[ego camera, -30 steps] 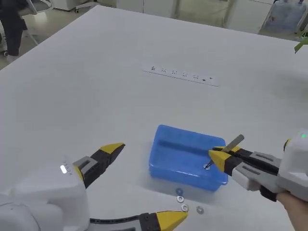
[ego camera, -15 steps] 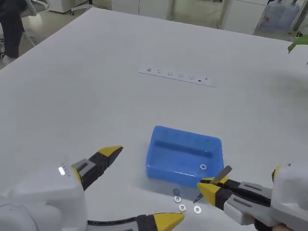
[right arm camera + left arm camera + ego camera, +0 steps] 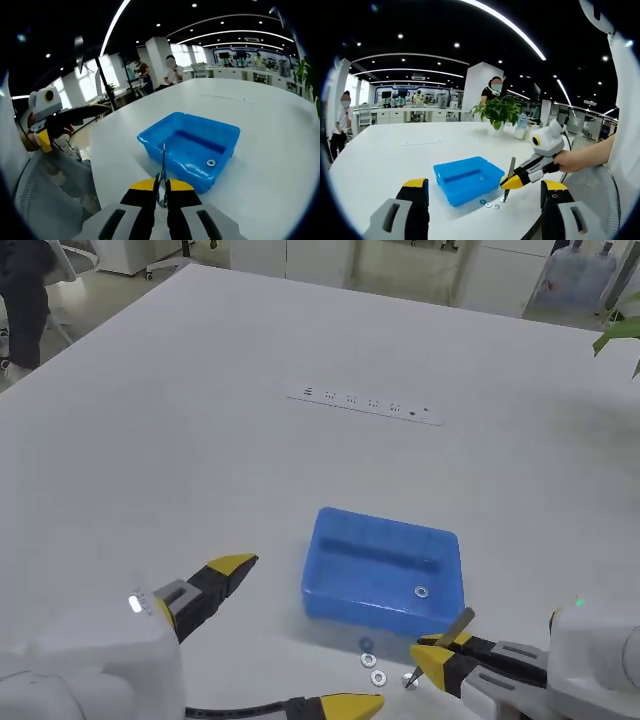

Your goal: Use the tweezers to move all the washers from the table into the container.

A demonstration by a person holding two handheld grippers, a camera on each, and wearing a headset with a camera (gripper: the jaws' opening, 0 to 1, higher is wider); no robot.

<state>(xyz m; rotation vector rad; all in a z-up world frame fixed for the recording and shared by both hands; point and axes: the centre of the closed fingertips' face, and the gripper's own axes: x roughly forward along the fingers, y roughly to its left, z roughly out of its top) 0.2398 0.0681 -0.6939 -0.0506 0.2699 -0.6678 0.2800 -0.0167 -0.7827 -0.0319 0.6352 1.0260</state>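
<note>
Pickup step, I judge: right tongs (image 3: 432, 660), clamped on tweezers (image 3: 462, 620), hang just beside the washers (image 3: 378, 677), with the container (image 3: 385, 518) beyond. Left tongs (image 3: 293, 634) gape wide. Next needs a precise nip.

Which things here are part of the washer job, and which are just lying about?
Part of the job:
tweezers, clamped in the right gripper
loose washers on the table
blue container
one washer inside it

Lying about:
power strip
potted plant
left gripper, open and idle
</note>
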